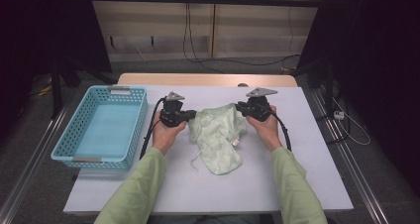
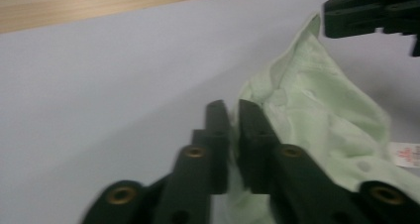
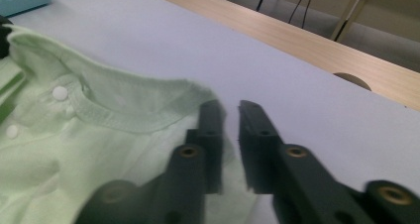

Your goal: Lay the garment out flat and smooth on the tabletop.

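My left tool (image 1: 190, 114) and right tool (image 1: 241, 107), jaws slightly parted and pinching nothing, flank the crumpled pale-green cloth garment (image 1: 218, 137), which trails toward the near edge of the white surface (image 1: 297, 184).

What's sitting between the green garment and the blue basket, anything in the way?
Only the left tool and the hand holding it, which sit at the green garment's left edge, on the blue basket's side. Otherwise the stretch of white table between them is bare.
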